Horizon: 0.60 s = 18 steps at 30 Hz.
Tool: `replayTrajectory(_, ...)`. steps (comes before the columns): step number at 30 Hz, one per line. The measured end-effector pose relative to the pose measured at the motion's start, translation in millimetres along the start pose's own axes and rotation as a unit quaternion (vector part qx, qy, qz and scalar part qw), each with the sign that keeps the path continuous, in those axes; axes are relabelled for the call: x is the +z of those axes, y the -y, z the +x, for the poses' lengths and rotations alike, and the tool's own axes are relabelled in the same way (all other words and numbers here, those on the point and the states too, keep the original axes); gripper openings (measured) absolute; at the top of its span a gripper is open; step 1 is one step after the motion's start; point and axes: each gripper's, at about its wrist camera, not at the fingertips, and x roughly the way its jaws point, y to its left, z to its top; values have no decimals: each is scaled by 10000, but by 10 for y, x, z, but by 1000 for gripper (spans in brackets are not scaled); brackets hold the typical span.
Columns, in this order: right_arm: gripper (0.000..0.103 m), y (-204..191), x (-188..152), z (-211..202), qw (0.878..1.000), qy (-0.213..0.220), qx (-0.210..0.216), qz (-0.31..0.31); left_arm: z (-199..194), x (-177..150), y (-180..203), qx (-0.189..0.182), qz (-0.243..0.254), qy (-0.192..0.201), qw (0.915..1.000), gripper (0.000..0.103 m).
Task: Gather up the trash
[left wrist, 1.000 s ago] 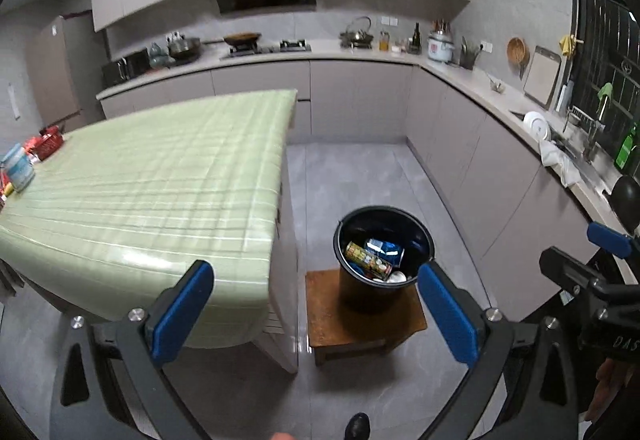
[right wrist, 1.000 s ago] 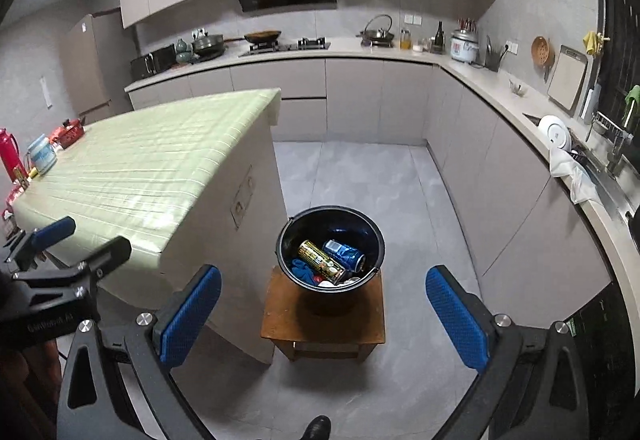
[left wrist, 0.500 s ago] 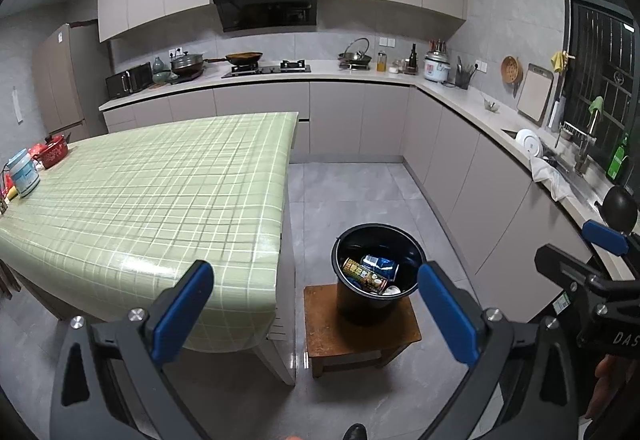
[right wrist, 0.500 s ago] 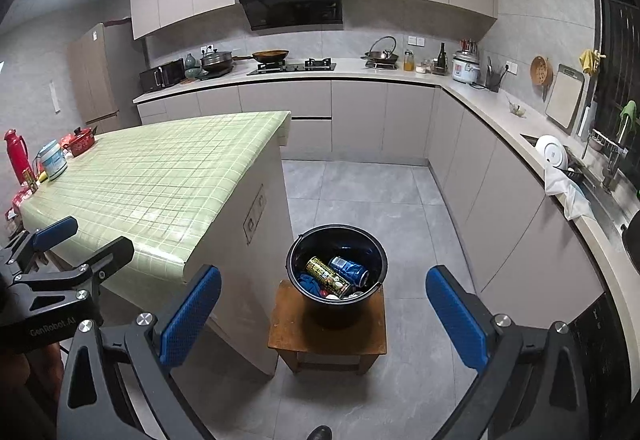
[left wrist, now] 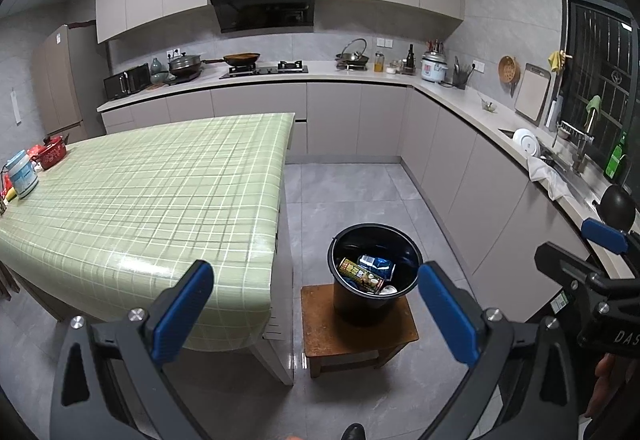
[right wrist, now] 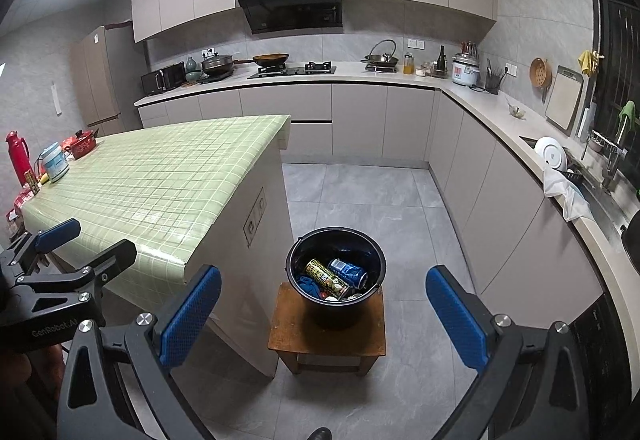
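Observation:
A black trash bucket (left wrist: 375, 276) stands on a low wooden stool (left wrist: 356, 336) beside the island; it also shows in the right wrist view (right wrist: 335, 272). Inside lie a yellow can (right wrist: 326, 278), a blue can (right wrist: 347, 271) and other scraps. My left gripper (left wrist: 316, 312) is open and empty, held high above the floor near the bucket. My right gripper (right wrist: 322, 314) is open and empty, also high, above the stool (right wrist: 328, 336). Each gripper shows at the edge of the other's view.
A kitchen island with a green checked cloth (left wrist: 148, 196) stands on the left, with a tin, a red pot and a red flask (right wrist: 18, 156) at its far end. Counters with stove, sink (right wrist: 592, 192) and dishes run along the back and right walls.
Both grippers have risen and tilted up, so the bucket sits lower and smaller in view. Both stay open and empty.

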Motion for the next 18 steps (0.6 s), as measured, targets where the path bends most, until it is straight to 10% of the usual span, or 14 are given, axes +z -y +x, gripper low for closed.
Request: replayTrajectory(18,103,-36,14,25,10000,15,45,-43,-5,37,-6,2,-71,-18,10000,102)
